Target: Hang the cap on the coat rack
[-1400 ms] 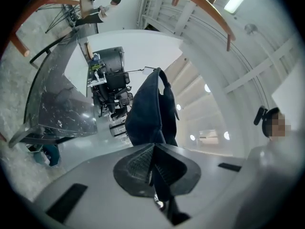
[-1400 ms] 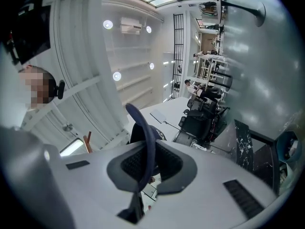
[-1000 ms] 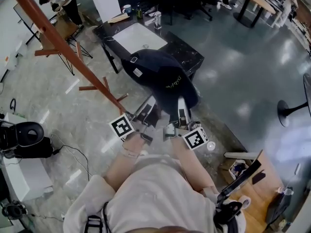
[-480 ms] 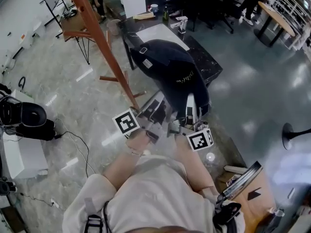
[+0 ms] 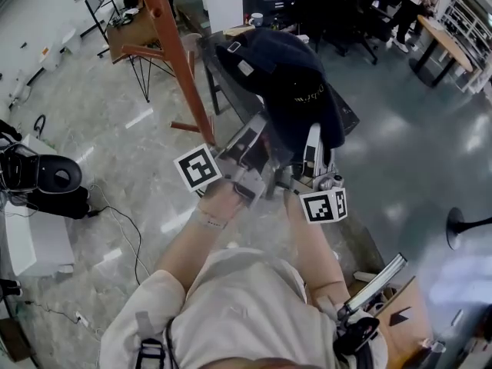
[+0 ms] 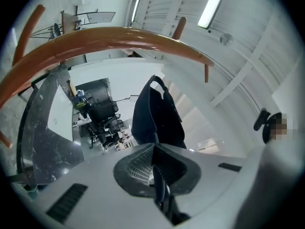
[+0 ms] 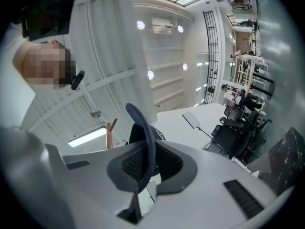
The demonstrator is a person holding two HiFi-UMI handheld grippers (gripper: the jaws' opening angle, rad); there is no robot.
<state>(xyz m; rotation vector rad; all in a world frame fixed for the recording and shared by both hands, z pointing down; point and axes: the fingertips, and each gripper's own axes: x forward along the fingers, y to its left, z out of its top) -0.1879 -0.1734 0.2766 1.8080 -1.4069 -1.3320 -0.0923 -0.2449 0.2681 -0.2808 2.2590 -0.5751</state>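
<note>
Head view: shows a dark cap (image 5: 288, 91) raised in the middle, far from the body, gripped from below by the left gripper (image 5: 257, 137) and the right gripper (image 5: 312, 141) side by side. Shows also the brown pole of the coat rack (image 5: 178, 60) just left of the cap.

Left gripper view: shows the jaws pressed together on a thin edge of the cap, with the dark crown rising beyond and the rack pole arching across the far top.

Right gripper view: shows the jaws closed on the curved brim, with a brown peg (image 7: 111, 131) just left of it.
</note>
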